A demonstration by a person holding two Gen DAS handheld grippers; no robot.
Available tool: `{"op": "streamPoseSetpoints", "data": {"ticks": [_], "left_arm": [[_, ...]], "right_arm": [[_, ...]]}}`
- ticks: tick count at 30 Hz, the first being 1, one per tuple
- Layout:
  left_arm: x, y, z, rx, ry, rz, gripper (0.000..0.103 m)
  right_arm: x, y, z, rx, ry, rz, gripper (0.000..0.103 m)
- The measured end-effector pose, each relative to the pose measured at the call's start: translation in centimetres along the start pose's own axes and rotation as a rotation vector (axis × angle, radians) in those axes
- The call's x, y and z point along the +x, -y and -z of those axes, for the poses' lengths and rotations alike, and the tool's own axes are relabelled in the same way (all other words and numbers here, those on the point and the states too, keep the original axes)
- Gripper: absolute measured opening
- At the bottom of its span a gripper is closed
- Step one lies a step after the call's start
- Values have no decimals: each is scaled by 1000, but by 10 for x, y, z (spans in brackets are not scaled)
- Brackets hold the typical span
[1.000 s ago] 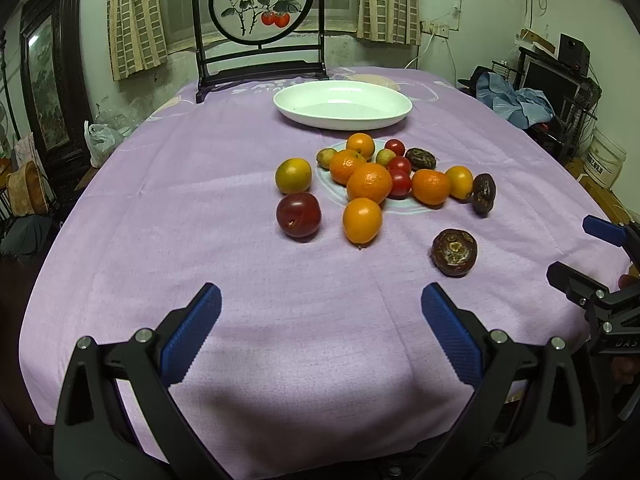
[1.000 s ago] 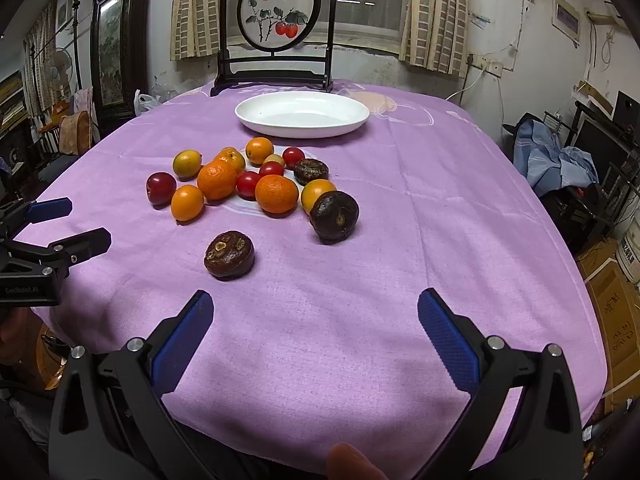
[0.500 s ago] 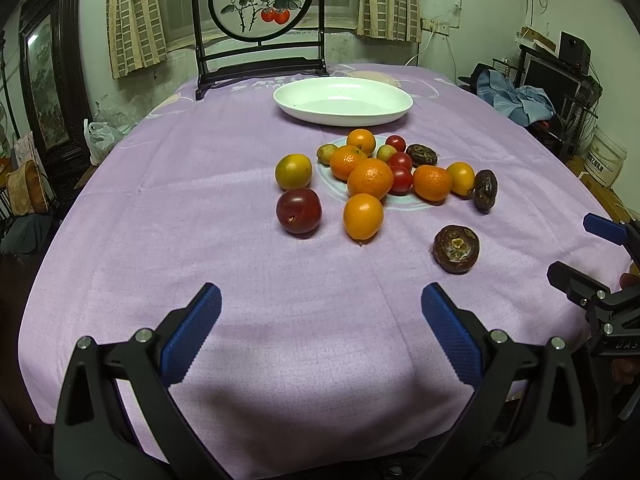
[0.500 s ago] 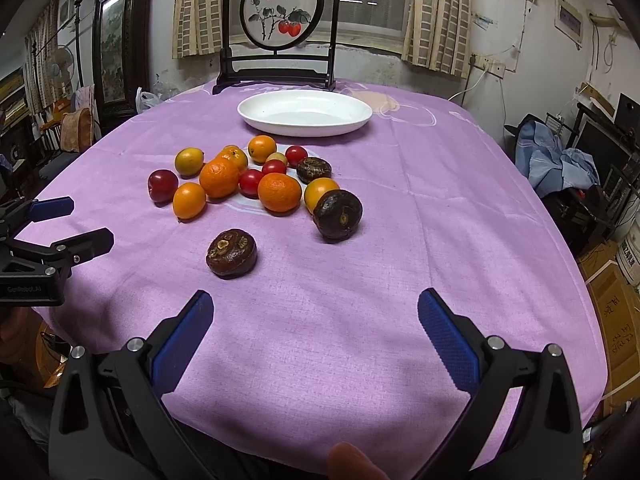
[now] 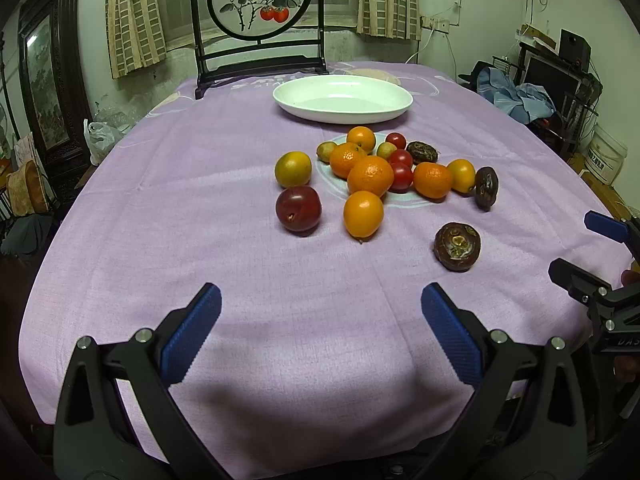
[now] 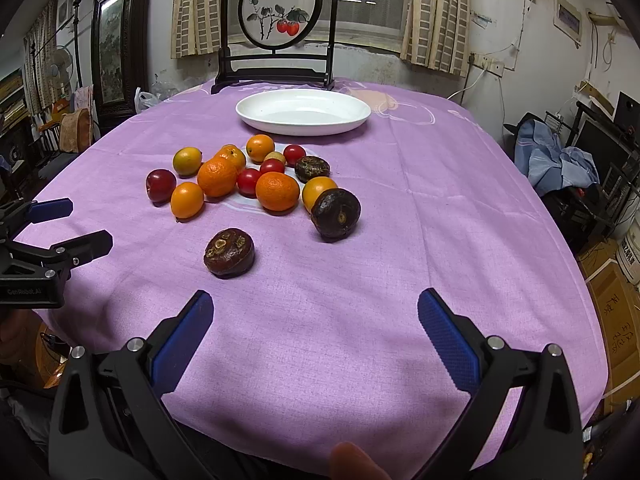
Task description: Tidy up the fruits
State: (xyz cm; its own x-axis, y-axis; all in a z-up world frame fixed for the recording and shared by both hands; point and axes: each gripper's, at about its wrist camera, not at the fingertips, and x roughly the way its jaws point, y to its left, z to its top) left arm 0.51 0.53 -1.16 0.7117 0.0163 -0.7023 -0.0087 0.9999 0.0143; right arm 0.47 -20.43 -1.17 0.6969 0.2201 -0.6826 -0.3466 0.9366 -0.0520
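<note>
Fruit (image 5: 370,176) now sits slightly lower in both frames than a second ago: both grippers have drawn a little closer. Left gripper (image 5: 320,332) and right gripper (image 6: 314,336) jaws are spread, empty. Plate (image 5: 342,114), upper centre, holds nothing; sorting has not begun.

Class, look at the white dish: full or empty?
Empty. The white dish shows only bare white inside in both views; every fruit lies on the purple cloth in front of it.

- The left tool (image 5: 320,330) is showing black plastic arms with silver screws and ribbed blue pads (image 5: 191,334).
- The right tool (image 6: 314,338) is wearing the same black frame, blue pads and silver screws.
- White lettering is showing on both bodies.
</note>
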Motion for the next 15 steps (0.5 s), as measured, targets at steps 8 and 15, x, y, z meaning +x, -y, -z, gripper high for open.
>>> {"op": "streamPoseSetpoints", "data": {"ticks": [8,15], "left_arm": [[1,0,1,4,-2,-3,101],[3,0,2,0,-13,-4,101]], "right_arm": [[0,0,0,-2,3,0,102],[1,0,0,-4,0,0,102]]}}
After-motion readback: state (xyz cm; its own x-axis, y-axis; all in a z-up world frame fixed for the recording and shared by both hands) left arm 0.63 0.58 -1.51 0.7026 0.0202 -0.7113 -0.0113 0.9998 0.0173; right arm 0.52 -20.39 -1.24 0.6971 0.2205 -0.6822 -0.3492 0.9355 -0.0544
